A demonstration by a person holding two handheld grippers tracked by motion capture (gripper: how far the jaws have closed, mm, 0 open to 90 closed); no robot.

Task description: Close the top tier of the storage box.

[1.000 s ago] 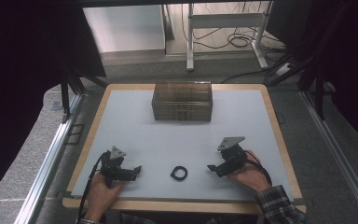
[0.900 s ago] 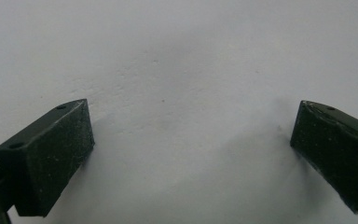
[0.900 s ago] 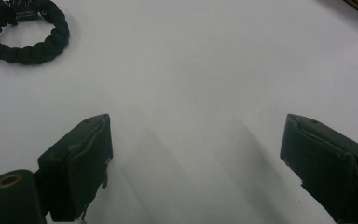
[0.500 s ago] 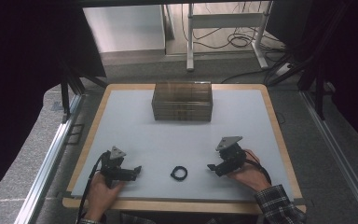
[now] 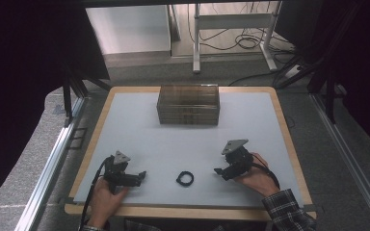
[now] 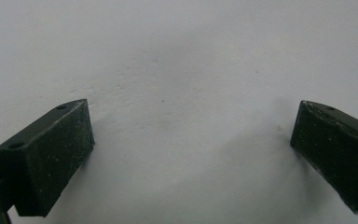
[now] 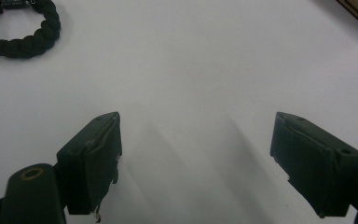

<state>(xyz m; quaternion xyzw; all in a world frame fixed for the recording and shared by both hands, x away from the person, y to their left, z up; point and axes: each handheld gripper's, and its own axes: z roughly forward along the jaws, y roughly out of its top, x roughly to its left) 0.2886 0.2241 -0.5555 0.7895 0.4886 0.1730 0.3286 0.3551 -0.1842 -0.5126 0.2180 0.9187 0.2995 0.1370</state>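
The right gripper (image 5: 218,172) rests low over the tabletop (image 5: 139,125) near its front edge, held in the person's right hand (image 5: 257,178); its jaws stand well apart with nothing between them and have just been closing a little, and in the right gripper view (image 7: 196,154) only bare white surface lies in the gap. The left gripper (image 5: 142,175) sits to the other side in the left hand (image 5: 103,199), its jaws likewise spread wide over bare surface, as the left gripper view (image 6: 191,149) shows. Between the two grippers, touching neither, a small black ring (image 5: 185,178) of twisted cord lies flat on the tabletop; it also appears at the upper left corner of the right gripper view (image 7: 23,32). Well beyond, toward the far edge, stands a dark see-through box (image 5: 188,104).
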